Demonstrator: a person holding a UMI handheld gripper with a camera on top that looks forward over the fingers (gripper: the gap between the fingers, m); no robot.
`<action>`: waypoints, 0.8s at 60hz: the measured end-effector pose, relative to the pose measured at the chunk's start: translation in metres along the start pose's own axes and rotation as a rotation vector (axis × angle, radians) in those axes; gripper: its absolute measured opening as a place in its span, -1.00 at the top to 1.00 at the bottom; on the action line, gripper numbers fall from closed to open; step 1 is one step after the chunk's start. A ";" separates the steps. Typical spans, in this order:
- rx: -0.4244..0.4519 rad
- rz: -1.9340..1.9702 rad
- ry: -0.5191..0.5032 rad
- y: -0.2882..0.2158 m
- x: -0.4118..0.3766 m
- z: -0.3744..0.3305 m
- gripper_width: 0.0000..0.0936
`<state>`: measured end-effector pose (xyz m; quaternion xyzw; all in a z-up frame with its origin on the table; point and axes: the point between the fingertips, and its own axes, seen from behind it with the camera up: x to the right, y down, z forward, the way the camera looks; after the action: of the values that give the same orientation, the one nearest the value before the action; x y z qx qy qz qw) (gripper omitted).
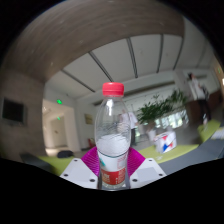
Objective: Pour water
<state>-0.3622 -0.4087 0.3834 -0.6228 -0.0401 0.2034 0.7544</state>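
Between the 2 fingers of the gripper [112,172], 1 clear plastic bottle [113,135] is held upright, raised well above the room's furniture. Its red cap [113,89] is seen in place on the neck, and a label with red print is noted low on the body, just above the fingers. The pink pads [91,161] are seen pressed close against the bottle's lower sides, so the jaws are judged closed onto it at about the bottle's width. Whether water is inside cannot be told with confidence. Beyond the bottle, an office interior is recorded: a panelled ceiling [125,55] with light strips, a green sign [58,100] on the far wall, and 1 leafy potted plant [160,110] standing behind green-topped desks [175,150].
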 end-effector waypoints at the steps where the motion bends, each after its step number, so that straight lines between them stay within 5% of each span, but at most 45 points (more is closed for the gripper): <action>1: -0.005 -0.043 0.022 0.013 0.011 0.021 0.34; 18: -0.276 -0.312 0.226 0.142 0.178 0.004 0.35; 33: -0.443 -0.279 0.305 0.226 0.236 -0.025 0.35; 41: -0.400 -0.279 0.313 0.221 0.235 -0.024 0.31; 48: -0.407 -0.279 0.317 0.221 0.236 -0.022 -0.06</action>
<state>-0.1964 -0.3132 0.1217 -0.7738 -0.0473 -0.0144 0.6315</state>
